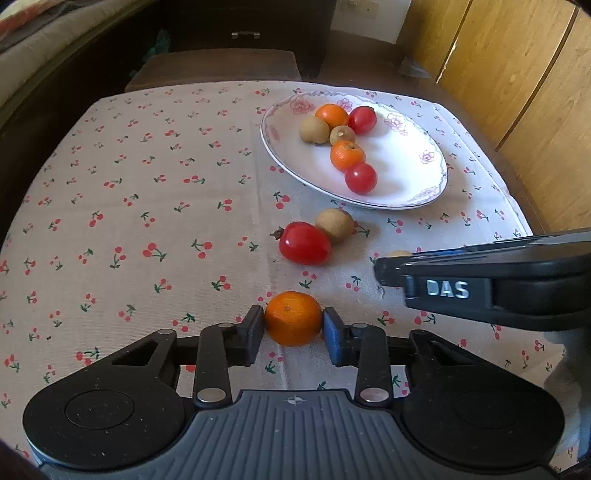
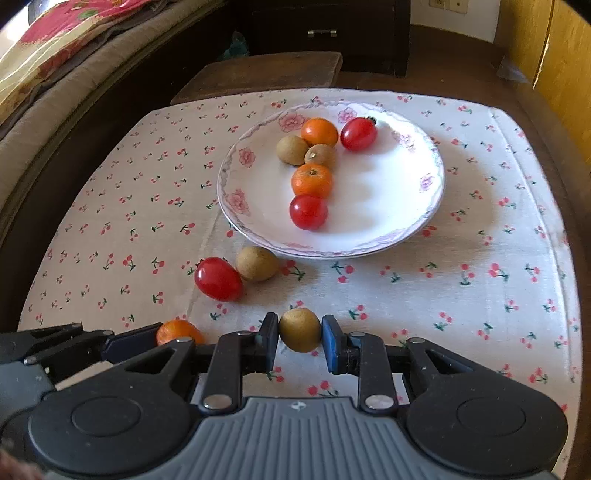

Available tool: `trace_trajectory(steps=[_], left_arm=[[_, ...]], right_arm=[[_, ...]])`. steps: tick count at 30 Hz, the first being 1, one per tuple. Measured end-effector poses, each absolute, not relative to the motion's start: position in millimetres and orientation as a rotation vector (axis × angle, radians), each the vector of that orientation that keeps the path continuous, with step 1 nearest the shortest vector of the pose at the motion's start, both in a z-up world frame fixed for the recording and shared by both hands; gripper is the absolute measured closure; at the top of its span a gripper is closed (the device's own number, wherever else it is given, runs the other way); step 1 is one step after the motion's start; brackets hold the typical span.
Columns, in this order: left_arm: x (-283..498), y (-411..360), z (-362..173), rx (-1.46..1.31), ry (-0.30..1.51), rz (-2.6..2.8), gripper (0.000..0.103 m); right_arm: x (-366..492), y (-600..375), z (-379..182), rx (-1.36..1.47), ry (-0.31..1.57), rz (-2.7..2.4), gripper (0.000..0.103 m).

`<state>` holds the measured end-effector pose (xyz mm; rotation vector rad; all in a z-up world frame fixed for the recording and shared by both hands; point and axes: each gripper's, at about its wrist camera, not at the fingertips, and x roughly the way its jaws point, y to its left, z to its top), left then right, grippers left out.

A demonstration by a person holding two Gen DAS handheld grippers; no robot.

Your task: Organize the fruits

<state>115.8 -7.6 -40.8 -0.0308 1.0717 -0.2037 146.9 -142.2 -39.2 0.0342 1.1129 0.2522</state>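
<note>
Setting: home, likely a bedroom. Evidence: bed point(image 2: 55, 74) with patterned bedding at left, dark drawer cabinet point(image 2: 325, 29), cherry-print tablecloth point(image 2: 406, 295), wooden wardrobe doors point(image 1: 517, 92).

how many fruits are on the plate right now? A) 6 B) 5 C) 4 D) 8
A: the plate holds six: two oranges, two tomatoes and two brown fruits; the other four fruits are off it, two loose on the cloth and one between each claw's fingers.
</note>
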Motion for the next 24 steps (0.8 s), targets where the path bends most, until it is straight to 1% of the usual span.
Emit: trace_trajectory(steps=[8, 16, 24], left_arm=[[102.6, -10.4, -26.4, -0.029, 1.054, -0.197, 0.061], [91.9, -17.5, -18.7, -0.003, 1.076, -0.171, 0.061], [99.1, -22.1, -11.6, 0.024, 1.061, -0.186, 0.061]], right_arm=[[123.3, -154.7, -19.3, 0.025, 1.081, 0.272, 0.076], [101.8, -161.3, 3.4, 0.035, 1.05, 0.287, 0.076], [105.1, -169.6, 0.1, 0.044, 1.061, 0.261, 0.076]])
